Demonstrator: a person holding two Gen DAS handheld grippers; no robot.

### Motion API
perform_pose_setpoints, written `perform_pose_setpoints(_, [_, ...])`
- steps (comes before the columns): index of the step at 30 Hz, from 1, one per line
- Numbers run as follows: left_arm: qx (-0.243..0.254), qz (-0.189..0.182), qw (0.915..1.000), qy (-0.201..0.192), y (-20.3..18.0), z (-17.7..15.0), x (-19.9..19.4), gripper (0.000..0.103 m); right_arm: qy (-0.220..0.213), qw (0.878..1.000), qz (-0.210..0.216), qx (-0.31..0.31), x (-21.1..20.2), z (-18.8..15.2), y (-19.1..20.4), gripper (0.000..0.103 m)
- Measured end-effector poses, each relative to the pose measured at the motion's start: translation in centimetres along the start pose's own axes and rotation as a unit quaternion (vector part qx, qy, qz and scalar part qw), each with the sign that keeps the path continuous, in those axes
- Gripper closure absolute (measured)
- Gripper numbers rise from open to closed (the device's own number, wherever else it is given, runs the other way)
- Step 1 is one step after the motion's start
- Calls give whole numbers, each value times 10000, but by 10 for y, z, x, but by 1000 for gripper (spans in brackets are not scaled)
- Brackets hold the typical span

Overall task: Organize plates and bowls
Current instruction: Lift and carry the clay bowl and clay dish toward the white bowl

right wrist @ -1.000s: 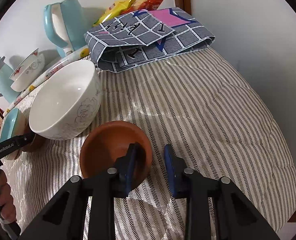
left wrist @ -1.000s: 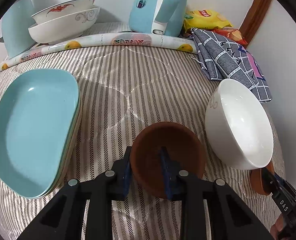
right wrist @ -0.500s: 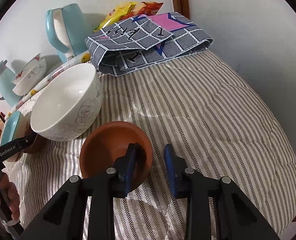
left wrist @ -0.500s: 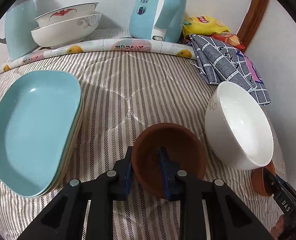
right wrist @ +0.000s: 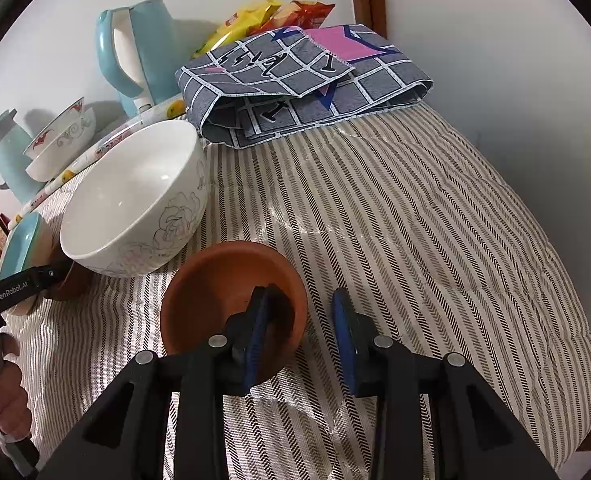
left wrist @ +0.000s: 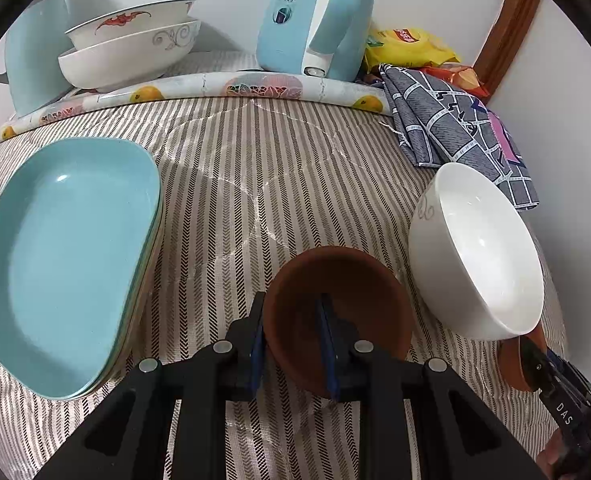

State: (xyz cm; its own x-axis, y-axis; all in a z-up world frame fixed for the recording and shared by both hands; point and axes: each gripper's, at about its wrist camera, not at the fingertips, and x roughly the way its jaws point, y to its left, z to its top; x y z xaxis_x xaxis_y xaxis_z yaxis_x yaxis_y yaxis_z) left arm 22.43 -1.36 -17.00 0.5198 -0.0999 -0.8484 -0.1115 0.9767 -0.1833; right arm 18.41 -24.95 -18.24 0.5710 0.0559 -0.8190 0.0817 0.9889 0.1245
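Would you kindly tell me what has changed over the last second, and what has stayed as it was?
The right gripper has just been opening a little: its fingers straddle the rim of the right-hand brown bowl, with the outer one standing clear of it. The left gripper stays shut on the rim of the left-hand brown bowl. The white bowl and the blue plates have not moved.

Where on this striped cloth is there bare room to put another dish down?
Bare cloth lies between the blue plates and the white bowl, and beyond the right brown bowl below the folded cloth. The back edge is crowded by the kettle.
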Motion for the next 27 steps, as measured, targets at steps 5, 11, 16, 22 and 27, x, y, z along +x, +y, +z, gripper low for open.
perform_pose_setpoints(5, [-149,-94,9998,-5,5,2,0,90,7,9998,166,65,-1,0,1,88])
perform_pose_setpoints(11, [-48,-191,9998,-84,5,3,-9,93,-70,9999,92,84,-7,2,9,93])
perform_pose_setpoints(16, [14,-245,9995,-181,4,2,-22,93,-159,9998,92,28,-18,2,16,94])
perform_pose_setpoints(22, [-53,-359,9990,-278,11,3,-39,93,-187,9998,79,79,-31,-1,19,94])
perform_pose_setpoints(27, [-76,-391,9985,-370,15,2,-54,93,-280,9995,88,104,-46,-1,23,94])
